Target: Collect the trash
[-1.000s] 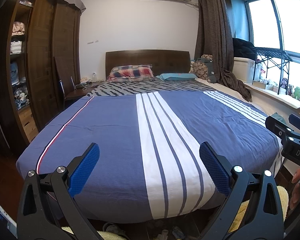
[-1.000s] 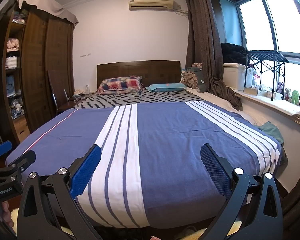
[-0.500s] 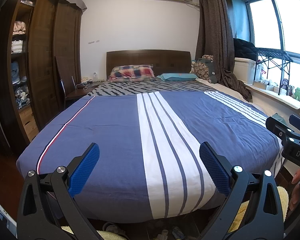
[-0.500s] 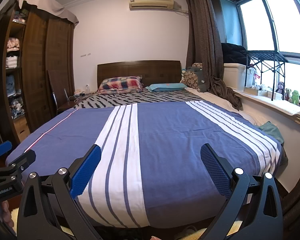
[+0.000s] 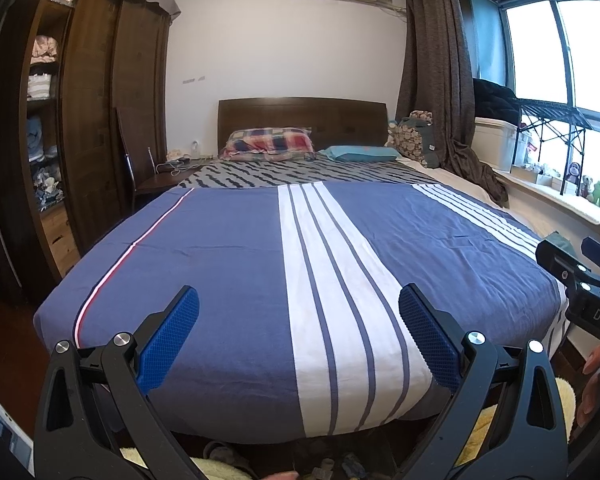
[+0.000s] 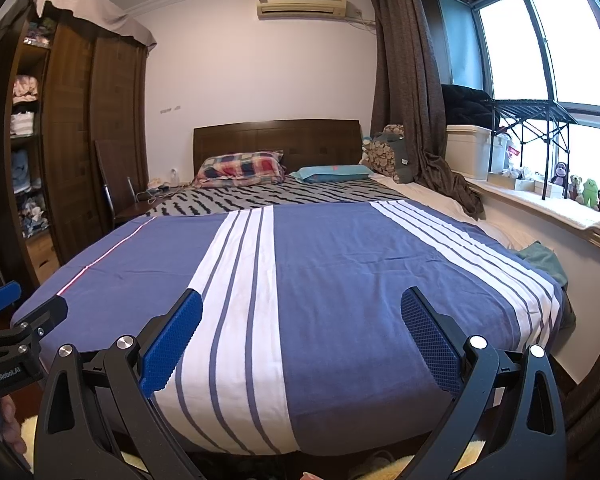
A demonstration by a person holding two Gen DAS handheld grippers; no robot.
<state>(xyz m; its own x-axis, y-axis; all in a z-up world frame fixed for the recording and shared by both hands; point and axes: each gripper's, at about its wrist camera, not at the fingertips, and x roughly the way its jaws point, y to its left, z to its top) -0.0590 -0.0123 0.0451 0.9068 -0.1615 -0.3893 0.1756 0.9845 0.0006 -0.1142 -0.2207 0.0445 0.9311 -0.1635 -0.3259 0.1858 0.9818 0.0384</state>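
My left gripper point(image 5: 298, 312) is open and empty, held at the foot of a bed with a blue and white striped cover point(image 5: 228, 256). My right gripper point(image 6: 302, 314) is open and empty too, level with the same bed cover point(image 6: 340, 264). The right gripper shows at the right edge of the left wrist view point(image 5: 580, 280). The left gripper shows at the left edge of the right wrist view point(image 6: 16, 328). No trash is plain to see on the bed. Small items lie on the floor under the bed's foot point(image 5: 332, 468), too dim to name.
A dark wooden wardrobe point(image 5: 100, 120) stands on the left. A chair and bedside table point(image 5: 156, 176) stand by the headboard. Pillows point(image 5: 270, 144) lie at the head. A window sill with toys point(image 6: 580, 196) and a curtain point(image 6: 412, 100) run along the right.
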